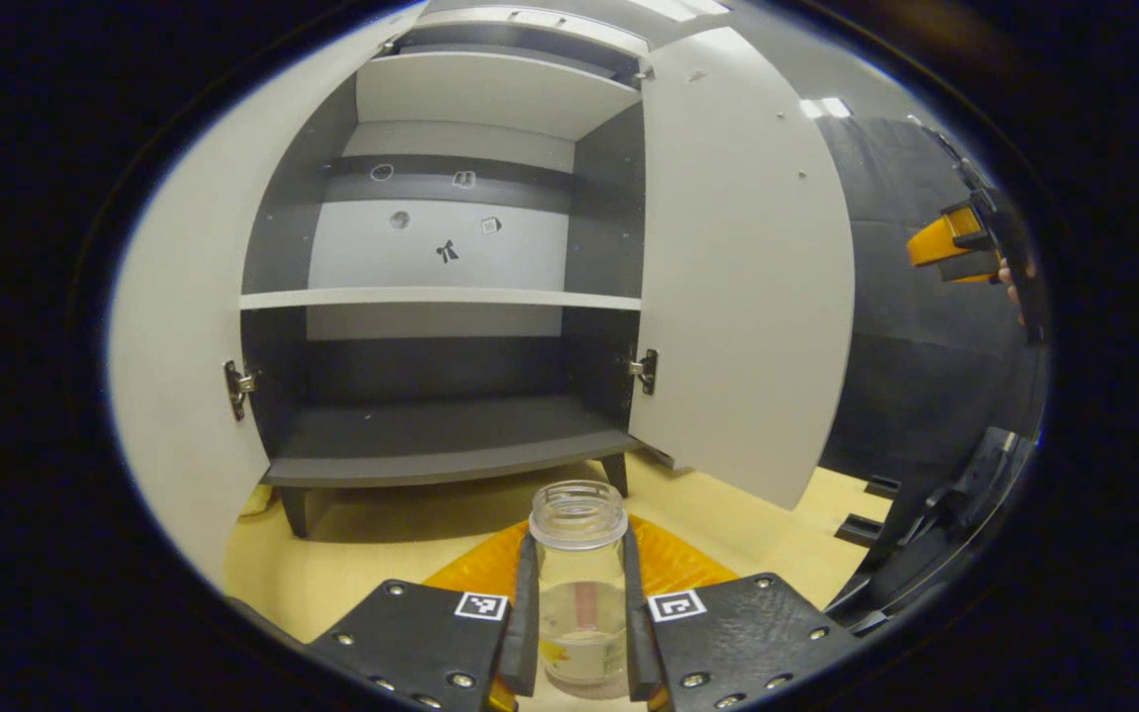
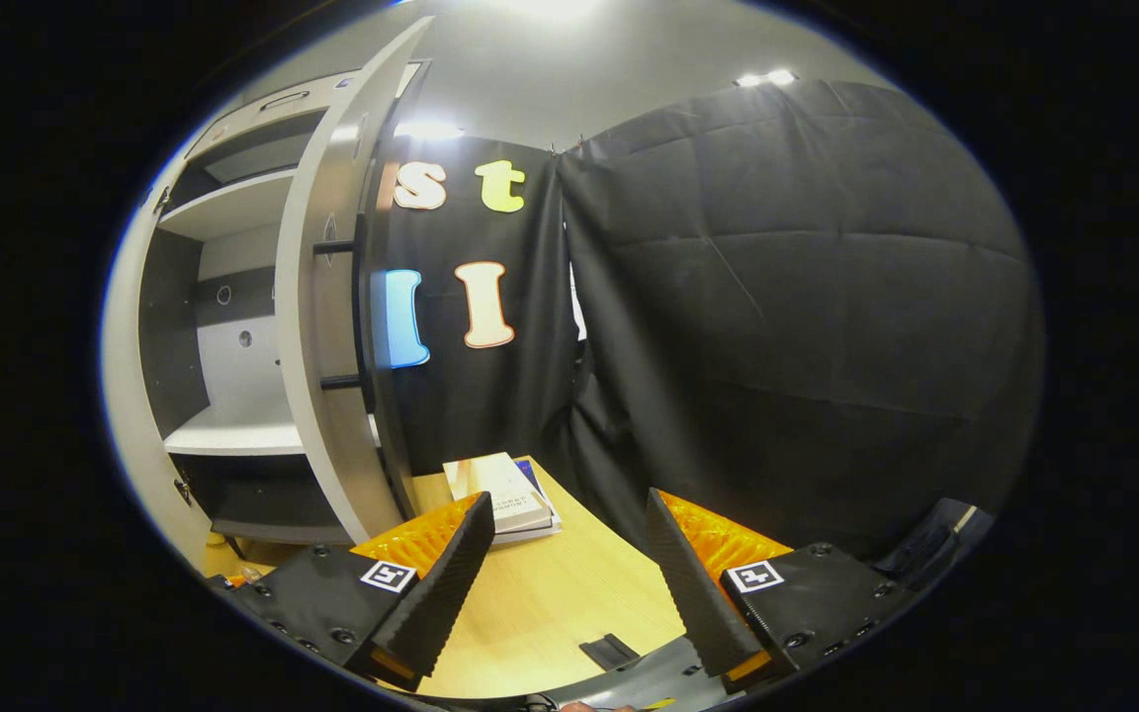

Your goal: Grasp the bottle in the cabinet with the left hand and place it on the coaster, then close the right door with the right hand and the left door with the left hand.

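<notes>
1. The bottle (image 1: pixel 579 583), clear, uncapped and with a little pale content at its base, stands upright between the two fingers of the left gripper (image 1: pixel 579 633), whose pads press on both its sides.
2. Under and behind the bottle in the left gripper view lies the orange coaster (image 1: pixel 673 564); the bottle's base is over it, but whether it rests on it or hangs just above cannot be told.
3. The coaster lies on the light wooden bench (image 1: pixel 372 554), in front of the cabinet (image 1: pixel 441 435), which stands on short dark legs toward the bench's far edge.
4. The cabinet's shelves are bare; its back panel carries a few small stickers.
5. The right door (image 1: pixel 743 287) stands swung wide open, its inner face turned to the camera; the left door (image 1: pixel 184 396) is open too, running along the view's left side.
6. In the left gripper view the right gripper (image 1: pixel 965 247) shows far off at the right edge, orange and black, with a hand (image 1: pixel 1012 287) behind it.
7. In the right gripper view the right gripper (image 2: pixel 569 574) hangs above the bench with its fingers wide apart and nothing between them.
8. Ahead of it, that view shows the right door (image 2: pixel 332 326) edge-on, with its dark bar handle (image 2: pixel 364 307) on the outer face.
9. A stack of books (image 2: pixel 502 494) lies on the bench near its far edge, close to the black cloth wall (image 2: pixel 787 297).
</notes>
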A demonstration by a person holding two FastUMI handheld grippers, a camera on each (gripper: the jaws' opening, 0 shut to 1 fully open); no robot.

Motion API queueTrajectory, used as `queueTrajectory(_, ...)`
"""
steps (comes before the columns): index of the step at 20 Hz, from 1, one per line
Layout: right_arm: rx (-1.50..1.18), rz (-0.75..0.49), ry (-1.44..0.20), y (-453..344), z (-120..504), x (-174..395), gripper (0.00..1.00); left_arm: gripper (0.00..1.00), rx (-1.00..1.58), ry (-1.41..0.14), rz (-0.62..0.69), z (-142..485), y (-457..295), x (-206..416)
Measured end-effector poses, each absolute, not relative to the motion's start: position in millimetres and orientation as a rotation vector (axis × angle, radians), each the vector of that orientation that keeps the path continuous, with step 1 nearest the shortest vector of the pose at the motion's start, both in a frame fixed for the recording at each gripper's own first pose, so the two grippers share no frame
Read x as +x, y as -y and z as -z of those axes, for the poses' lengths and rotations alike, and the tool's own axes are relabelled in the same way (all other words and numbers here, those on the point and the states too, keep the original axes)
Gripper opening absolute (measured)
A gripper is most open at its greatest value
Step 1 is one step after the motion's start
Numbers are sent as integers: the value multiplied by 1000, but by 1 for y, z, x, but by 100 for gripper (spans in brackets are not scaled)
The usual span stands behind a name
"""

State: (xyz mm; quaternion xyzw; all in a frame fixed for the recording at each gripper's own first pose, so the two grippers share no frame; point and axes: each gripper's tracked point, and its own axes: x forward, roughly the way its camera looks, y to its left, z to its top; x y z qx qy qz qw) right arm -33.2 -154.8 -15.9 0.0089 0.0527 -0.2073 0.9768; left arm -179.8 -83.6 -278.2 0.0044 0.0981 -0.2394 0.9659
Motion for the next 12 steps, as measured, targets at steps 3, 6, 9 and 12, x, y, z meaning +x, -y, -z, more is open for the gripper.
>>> queueTrajectory(3, 46, 429, -144, 155, 22, -33, 97, 31, 2, -194, 511, 288, 97, -188)
queueTrajectory(6, 54, 437, -165, 154, 24, -32, 97, 31, 22, -222, 527, 302, 101, -195)
queueTrajectory(9, 49, 447, -188, 153, 27, -36, 96, 41, 29, -212, 539, 302, 100, -201)
queueTrajectory(12, 121, 455, -211, 153, 35, -38, 97, 44, 22, -231, 572, 302, 100, -209)
